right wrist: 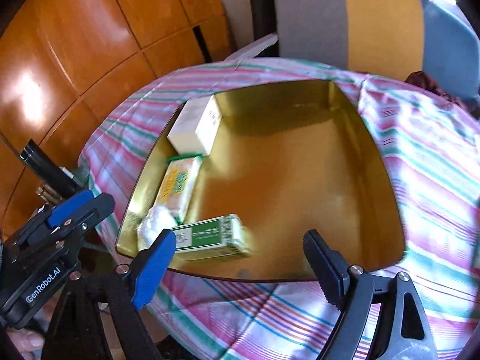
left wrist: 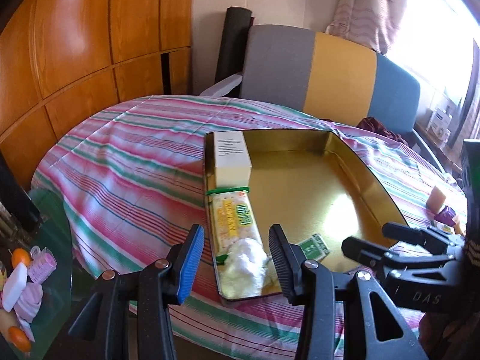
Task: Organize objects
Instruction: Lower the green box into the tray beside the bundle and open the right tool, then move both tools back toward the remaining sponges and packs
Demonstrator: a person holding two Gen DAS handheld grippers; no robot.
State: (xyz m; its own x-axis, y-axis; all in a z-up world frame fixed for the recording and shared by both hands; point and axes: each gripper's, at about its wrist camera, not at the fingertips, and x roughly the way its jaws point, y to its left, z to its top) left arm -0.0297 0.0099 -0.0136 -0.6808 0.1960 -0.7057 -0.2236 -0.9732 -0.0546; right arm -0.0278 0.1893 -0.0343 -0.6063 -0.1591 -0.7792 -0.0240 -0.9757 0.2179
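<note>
Four things already lie in the gold tin (right wrist: 375, 162), which sits on the striped table (right wrist: 435, 186): a white box (right wrist: 195, 126) in the tin's far left corner, a cracker pack (right wrist: 177, 184) nearer along the tin's left wall, a white wad (right wrist: 154, 228) in the tin's near left corner, and a green box (right wrist: 210, 237) lying flat by the tin's near wall, just right of the wad. The right tongs (right wrist: 240, 261) hang over the tin's near rim with jaws wide and nothing pressed between them; the green box shows just beyond the blue pad, free of it. The left tongs (left wrist: 237, 258) stand at a narrower gap above the tin's near left corner, empty as well, with the wad and the pack's end showing between the pads but untouched. Both boxes look like light, stiff card, best taken across their narrow sides near the middle so they don't swing. The cracker pack is probably brittle inside a slick wrapper, so a gentle hold across its width would suit. The wad looks soft and will squash; any pinch should hold. More small things lie on the table to the tin's right, too small to identify.
</note>
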